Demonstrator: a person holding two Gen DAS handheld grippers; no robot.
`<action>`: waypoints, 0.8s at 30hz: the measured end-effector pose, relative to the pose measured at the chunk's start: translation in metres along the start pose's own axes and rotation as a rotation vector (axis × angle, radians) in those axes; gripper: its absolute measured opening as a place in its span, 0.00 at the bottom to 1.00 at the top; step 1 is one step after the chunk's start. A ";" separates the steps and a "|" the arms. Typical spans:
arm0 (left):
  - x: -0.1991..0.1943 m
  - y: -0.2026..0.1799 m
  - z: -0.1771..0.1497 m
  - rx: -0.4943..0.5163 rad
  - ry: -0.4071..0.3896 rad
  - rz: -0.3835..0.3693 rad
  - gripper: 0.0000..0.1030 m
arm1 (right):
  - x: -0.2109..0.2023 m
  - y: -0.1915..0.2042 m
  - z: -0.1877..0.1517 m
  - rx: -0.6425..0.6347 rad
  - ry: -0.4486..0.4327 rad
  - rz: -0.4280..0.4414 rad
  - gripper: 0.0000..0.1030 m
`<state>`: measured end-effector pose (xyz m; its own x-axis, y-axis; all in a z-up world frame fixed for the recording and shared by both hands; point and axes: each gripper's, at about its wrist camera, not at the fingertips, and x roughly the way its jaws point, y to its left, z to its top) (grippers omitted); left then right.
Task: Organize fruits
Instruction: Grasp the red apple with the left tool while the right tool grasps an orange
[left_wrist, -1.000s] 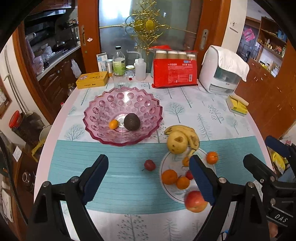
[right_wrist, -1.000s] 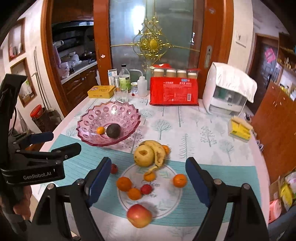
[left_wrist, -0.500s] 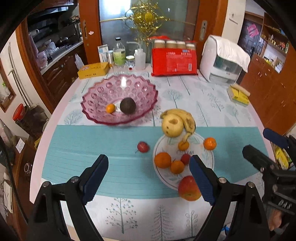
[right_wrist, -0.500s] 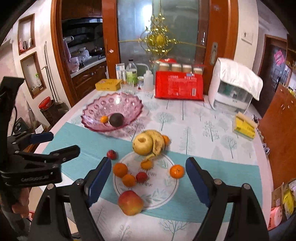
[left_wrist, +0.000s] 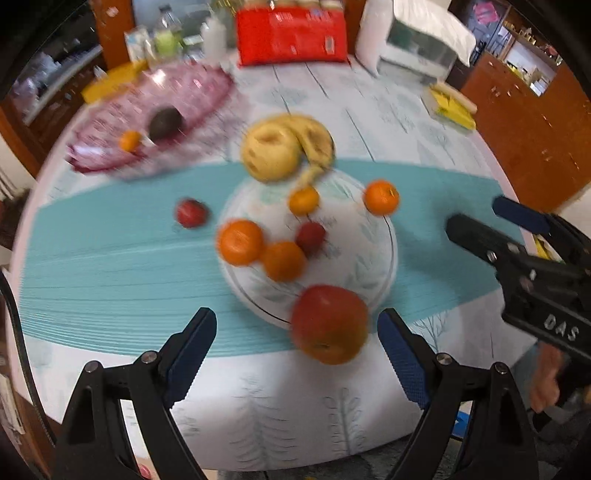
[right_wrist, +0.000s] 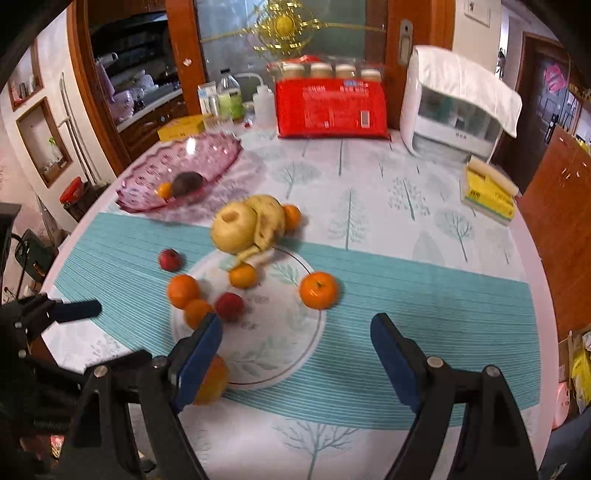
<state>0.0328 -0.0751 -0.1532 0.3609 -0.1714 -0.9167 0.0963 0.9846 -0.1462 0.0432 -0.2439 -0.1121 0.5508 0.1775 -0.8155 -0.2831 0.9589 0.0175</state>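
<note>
A pink glass bowl (left_wrist: 110, 122) (right_wrist: 207, 155) holds an avocado (left_wrist: 165, 122) and a small orange. A white plate (left_wrist: 354, 258) (right_wrist: 273, 332) carries several oranges and a small red fruit (left_wrist: 311, 236). A yellow apple (left_wrist: 271, 151) and bananas (left_wrist: 317, 140) lie at its far rim. A big red apple (left_wrist: 328, 328) sits at its near rim, between my left gripper's (left_wrist: 297, 345) open fingers. A red fruit (left_wrist: 191, 213) lies on the cloth. My right gripper (right_wrist: 295, 343) is open and empty above the plate, near an orange (right_wrist: 318, 290).
A red package (right_wrist: 330, 109), a white appliance (right_wrist: 458, 107), bottles (right_wrist: 231, 99) and a yellow box (right_wrist: 181, 127) stand along the table's far side. A yellow sponge pack (right_wrist: 489, 192) lies at the right. The table's near edge is just under both grippers.
Both grippers have dropped and moved forward toward the plate. The left one now frames the big red apple. Both stay open. No fruit has moved.
</note>
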 end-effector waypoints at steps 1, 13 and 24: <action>0.008 -0.002 -0.001 -0.003 0.017 -0.011 0.86 | 0.007 -0.004 -0.001 0.004 0.010 0.002 0.81; 0.059 -0.022 0.001 -0.017 0.088 -0.054 0.86 | 0.095 -0.038 0.005 0.056 0.098 0.026 0.80; 0.083 -0.025 0.006 -0.020 0.127 -0.026 0.71 | 0.139 -0.030 0.010 0.020 0.149 0.046 0.61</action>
<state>0.0657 -0.1142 -0.2231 0.2377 -0.1923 -0.9521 0.0847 0.9806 -0.1769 0.1358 -0.2462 -0.2202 0.4147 0.1880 -0.8903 -0.2887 0.9551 0.0672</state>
